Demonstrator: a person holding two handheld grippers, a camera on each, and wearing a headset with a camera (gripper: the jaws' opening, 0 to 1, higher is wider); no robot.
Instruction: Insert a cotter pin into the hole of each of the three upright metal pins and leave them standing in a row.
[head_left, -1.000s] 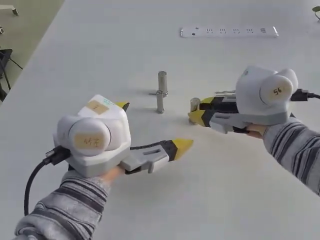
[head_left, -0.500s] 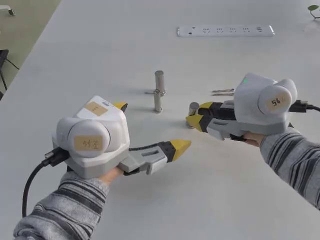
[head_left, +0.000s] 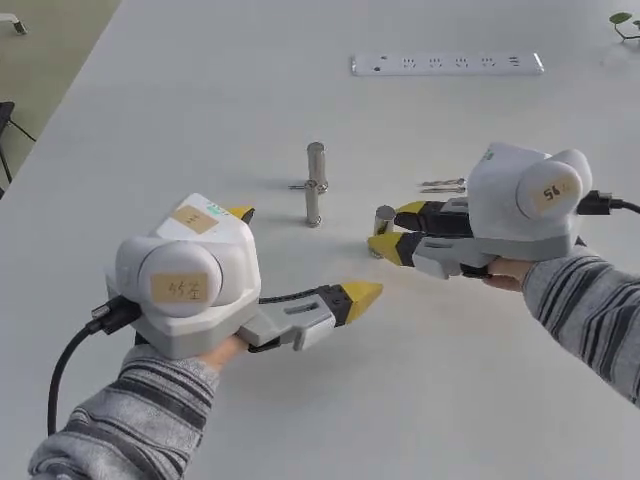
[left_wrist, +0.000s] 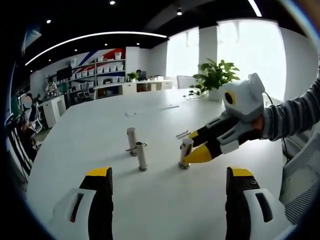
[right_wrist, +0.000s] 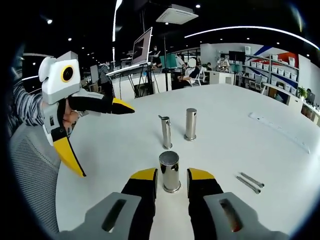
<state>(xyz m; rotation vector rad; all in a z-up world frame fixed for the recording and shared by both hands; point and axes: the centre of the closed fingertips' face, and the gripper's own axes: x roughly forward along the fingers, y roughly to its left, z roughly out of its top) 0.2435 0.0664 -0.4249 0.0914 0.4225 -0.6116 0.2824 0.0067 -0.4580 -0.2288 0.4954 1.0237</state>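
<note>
Right gripper (head_left: 392, 228) low on table, jaws drawn narrow either side of nearest metal pin (right_wrist: 170, 170); actual pinch cannot be told. Pin upright, long axis vertical, dead ahead between jaws. Loose cotter pins (head_left: 442, 185) flat just beyond, on right gripper's side. Left gripper (left_wrist: 165, 175) spread wide, empty, well apart, likely farther reach to cotter pins.

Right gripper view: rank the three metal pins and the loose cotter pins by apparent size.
1. near pin, between the right tongs; nearness inflates it.
2. far pin and cottered pin: look alike, unranked.
3. loose cotter pins, smallest.
</note>
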